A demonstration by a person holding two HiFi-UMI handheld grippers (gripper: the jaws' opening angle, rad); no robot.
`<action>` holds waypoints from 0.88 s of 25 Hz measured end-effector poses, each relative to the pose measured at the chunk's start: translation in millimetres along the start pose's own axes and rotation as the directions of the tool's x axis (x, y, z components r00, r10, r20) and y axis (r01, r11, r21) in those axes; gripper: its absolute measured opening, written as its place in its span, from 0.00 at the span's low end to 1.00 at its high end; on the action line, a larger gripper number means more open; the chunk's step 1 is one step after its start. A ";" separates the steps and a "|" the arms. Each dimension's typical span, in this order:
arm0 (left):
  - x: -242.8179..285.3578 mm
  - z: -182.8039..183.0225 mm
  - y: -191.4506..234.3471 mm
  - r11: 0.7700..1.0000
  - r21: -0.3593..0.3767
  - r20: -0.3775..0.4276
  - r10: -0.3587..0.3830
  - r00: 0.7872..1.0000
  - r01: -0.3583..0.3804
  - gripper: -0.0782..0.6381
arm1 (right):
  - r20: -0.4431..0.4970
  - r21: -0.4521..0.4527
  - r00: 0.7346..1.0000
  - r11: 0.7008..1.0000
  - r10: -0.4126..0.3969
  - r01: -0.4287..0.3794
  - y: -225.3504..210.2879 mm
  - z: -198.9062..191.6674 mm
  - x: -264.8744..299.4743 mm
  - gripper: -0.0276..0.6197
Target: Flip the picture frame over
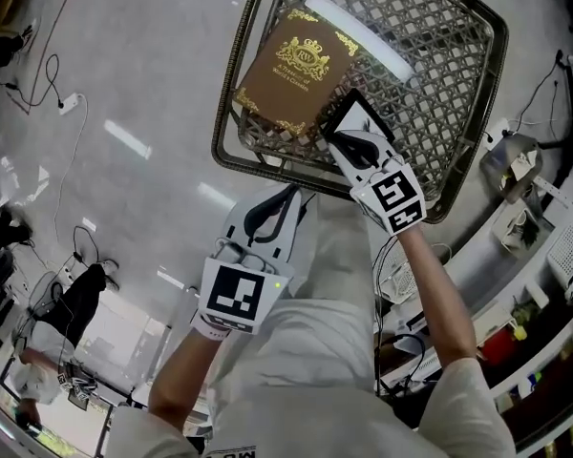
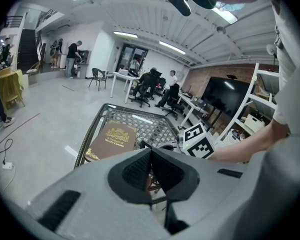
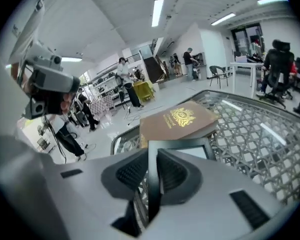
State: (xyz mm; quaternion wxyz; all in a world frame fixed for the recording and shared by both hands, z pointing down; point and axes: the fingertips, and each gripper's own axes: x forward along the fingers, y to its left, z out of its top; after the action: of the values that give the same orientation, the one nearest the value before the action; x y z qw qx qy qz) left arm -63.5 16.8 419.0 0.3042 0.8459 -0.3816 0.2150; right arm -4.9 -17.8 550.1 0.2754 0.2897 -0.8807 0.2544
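A black picture frame (image 1: 359, 117) with a pale face is lifted at a tilt off the metal lattice table (image 1: 458, 93). My right gripper (image 1: 348, 143) is shut on its near edge. In the right gripper view the frame's edge (image 3: 151, 184) stands upright between the pads, and its front (image 3: 192, 148) reaches toward a brown book (image 3: 177, 121) with gold print. That book (image 1: 291, 70) lies flat on the table's left part, just beyond the frame. My left gripper (image 1: 288, 194) hangs below the table's near rim, shut with nothing in it, its tips (image 2: 151, 155) touching.
The table's dark rim (image 1: 231, 146) runs around the lattice top. Cables and a power strip (image 1: 69, 103) lie on the grey floor at the left. Shelves with clutter (image 1: 544, 246) stand at the right. People sit at desks (image 2: 150, 84) far behind.
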 end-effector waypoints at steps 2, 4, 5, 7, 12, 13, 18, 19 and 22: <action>0.9 -0.2 -0.9 1.000 -0.002 -0.004 0.001 1.000 -0.001 0.14 | 0.033 0.058 0.999 0.998 0.016 -0.018 1.3 5.0 -3.4 0.16; 1.9 -0.8 -2.3 1.000 -0.001 -0.008 0.000 1.000 0.000 0.15 | 0.069 0.120 0.997 0.992 0.029 -0.037 1.5 10.5 -7.4 0.16; 2.2 -1.1 -2.5 1.000 0.005 -0.009 -0.002 1.000 0.002 0.14 | 0.088 0.153 0.996 0.987 0.033 -0.046 0.9 13.7 -9.1 0.16; 2.9 -0.6 -2.7 1.000 0.014 -0.008 -0.003 1.000 0.003 0.14 | 0.124 0.215 0.992 0.974 0.037 -0.064 -1.4 19.9 -12.0 0.16; 4.9 -0.8 -4.0 1.000 0.022 -0.006 -0.007 1.000 0.007 0.14 | 0.216 0.379 0.975 0.916 0.052 -0.132 -9.4 32.8 -19.8 0.16; 5.1 0.1 -4.5 1.000 0.014 -0.007 -0.006 1.000 0.006 0.14 | 0.234 0.406 0.971 0.901 0.057 -0.151 -10.4 35.8 -21.0 0.16; 7.0 0.9 -5.1 1.000 0.001 -0.009 -0.003 1.000 0.003 0.15 | 0.323 0.522 0.944 0.818 0.072 -0.241 -15.9 47.7 -24.3 0.16; 7.4 0.8 -5.3 1.000 0.004 -0.009 -0.003 1.000 0.003 0.14 | 0.340 0.545 0.938 0.797 0.072 -0.259 -17.6 49.9 -25.1 0.16; 8.3 -0.2 -5.4 1.000 0.011 -0.011 -0.007 1.000 0.007 0.14 | 0.406 0.632 0.912 0.705 0.052 -0.322 -26.9 53.4 -27.6 0.16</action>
State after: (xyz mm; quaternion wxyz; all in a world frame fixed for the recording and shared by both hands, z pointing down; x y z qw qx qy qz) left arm -54.2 15.5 422.3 0.3025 0.8477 -0.3759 0.2206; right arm 13.3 -58.9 502.1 -0.0447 0.3194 -0.7832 0.5315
